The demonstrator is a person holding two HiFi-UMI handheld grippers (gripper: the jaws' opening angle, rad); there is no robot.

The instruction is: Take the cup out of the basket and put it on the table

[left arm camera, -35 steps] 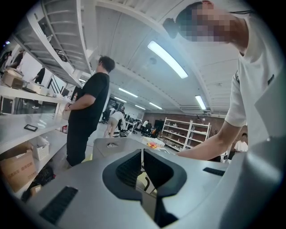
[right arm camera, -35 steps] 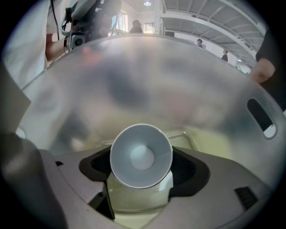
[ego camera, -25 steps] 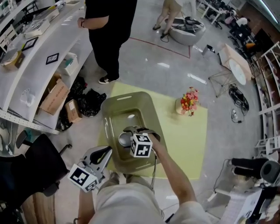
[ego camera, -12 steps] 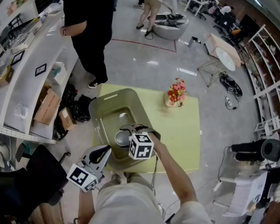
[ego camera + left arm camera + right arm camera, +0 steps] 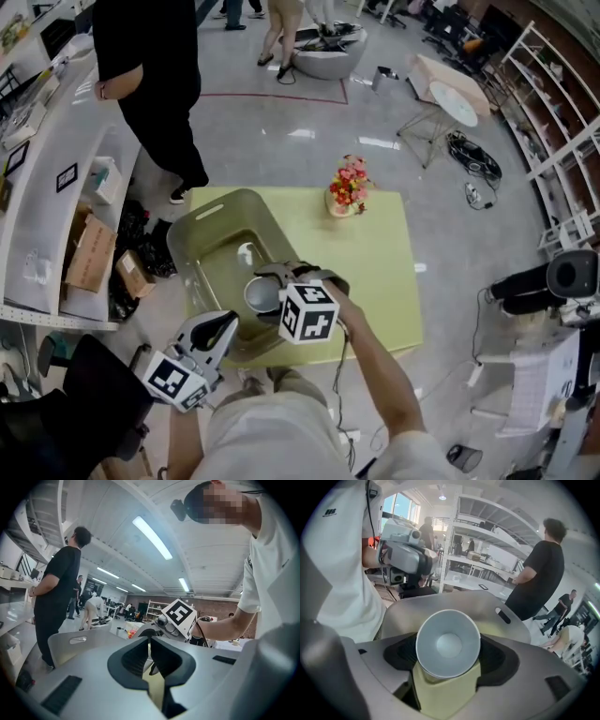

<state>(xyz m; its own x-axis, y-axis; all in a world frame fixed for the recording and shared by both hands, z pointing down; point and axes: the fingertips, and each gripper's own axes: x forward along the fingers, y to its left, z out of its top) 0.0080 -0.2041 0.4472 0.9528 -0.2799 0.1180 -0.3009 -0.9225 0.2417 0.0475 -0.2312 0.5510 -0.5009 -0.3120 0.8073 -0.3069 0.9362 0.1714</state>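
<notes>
A pale grey cup [image 5: 448, 644] sits between my right gripper's jaws, its open mouth turned to the camera; the pads press its sides. In the head view the cup [image 5: 262, 295] hangs above the near part of the olive-green basket [image 5: 208, 225], held by my right gripper [image 5: 274, 284]. The basket stands on the left half of the yellow-green table [image 5: 375, 253]. My left gripper [image 5: 223, 325] is at the basket's near left corner, off the table's front edge. Its jaws [image 5: 149, 641] are shut with nothing between them, and it looks across at the basket [image 5: 75, 641] and the right gripper's marker cube [image 5: 180, 616].
A small pot of pink and orange flowers [image 5: 347, 186] stands at the table's far edge. A person in black [image 5: 150, 84] stands beyond the basket next to white shelves [image 5: 56, 178]. Cardboard boxes [image 5: 89, 258] and black bags lie on the floor at the left.
My right gripper has risen with the cup, which now sits higher over the basket. The left gripper has shifted a little near the basket's corner.
</notes>
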